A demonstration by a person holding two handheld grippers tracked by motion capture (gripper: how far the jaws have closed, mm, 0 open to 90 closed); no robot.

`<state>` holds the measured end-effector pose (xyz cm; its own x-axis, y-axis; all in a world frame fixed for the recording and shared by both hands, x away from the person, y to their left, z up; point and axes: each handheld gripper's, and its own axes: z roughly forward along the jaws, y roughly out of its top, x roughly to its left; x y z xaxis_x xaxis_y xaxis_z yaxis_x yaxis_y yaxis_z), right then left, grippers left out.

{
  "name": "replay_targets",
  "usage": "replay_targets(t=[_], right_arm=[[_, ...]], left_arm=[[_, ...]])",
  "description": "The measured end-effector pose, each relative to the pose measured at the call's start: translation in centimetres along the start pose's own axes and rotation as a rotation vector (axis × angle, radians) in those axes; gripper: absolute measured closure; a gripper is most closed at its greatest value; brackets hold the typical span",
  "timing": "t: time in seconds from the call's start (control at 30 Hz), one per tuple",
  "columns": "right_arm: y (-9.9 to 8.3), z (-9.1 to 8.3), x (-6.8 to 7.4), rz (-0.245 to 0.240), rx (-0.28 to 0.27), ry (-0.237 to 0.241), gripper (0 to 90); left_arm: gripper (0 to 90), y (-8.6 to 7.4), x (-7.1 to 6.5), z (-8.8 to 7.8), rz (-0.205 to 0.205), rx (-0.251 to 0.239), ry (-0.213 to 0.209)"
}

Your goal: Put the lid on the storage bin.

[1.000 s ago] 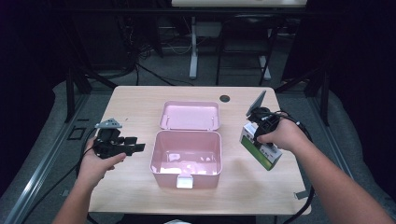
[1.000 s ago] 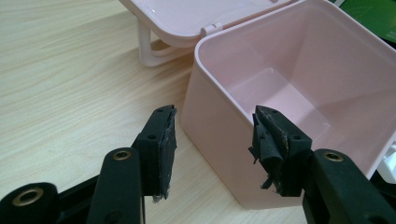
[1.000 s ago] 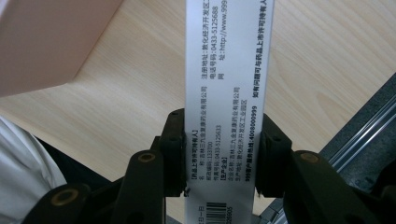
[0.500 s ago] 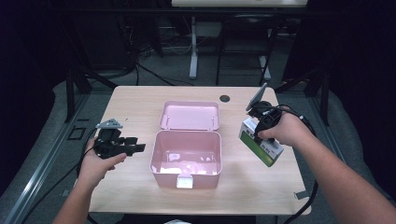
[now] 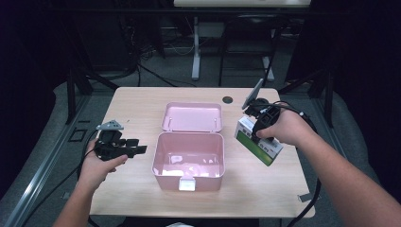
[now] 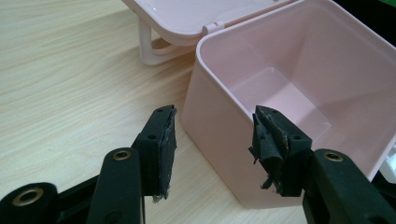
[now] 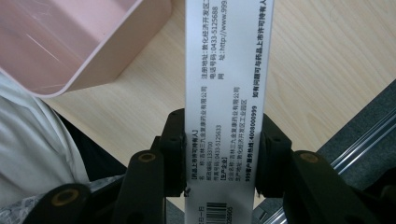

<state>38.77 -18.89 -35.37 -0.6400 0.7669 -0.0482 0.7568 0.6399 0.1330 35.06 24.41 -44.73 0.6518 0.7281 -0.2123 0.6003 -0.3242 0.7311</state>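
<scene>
My right tongs [image 5: 255, 124] grip the carton [image 5: 259, 142] at the box's [image 5: 189, 158] three o'clock. I should level it over the opening before releasing. Left tongs [image 6: 212, 140] stand open, empty.

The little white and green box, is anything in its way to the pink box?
Nothing visible is. The right gripper holds the white and green box clamped between its jaws above the table, just right of the pink box. The pink box's lid lies open behind it, and only bare tabletop separates the two.
</scene>
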Motion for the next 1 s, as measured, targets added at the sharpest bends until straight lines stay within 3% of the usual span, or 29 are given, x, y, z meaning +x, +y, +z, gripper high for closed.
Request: replay_targets(t=[0.27,0.5,1.0], right_arm=[[0.9,-0.3,1.6,-0.052,0.011,0.007,61.7],[2.4,-0.2,4.1,-0.136,0.007,0.023,61.7],[4.7,-0.5,7.1,-0.219,0.017,0.048,61.7]], left_arm=[[49.4,0.0,0.1,0.0,0.000,-0.001,-0.001],[49.5,0.0,0.1,0.0,0.001,-0.001,-0.001],[49.5,0.0,0.2,-0.2,-0.002,-0.008,0.000]])
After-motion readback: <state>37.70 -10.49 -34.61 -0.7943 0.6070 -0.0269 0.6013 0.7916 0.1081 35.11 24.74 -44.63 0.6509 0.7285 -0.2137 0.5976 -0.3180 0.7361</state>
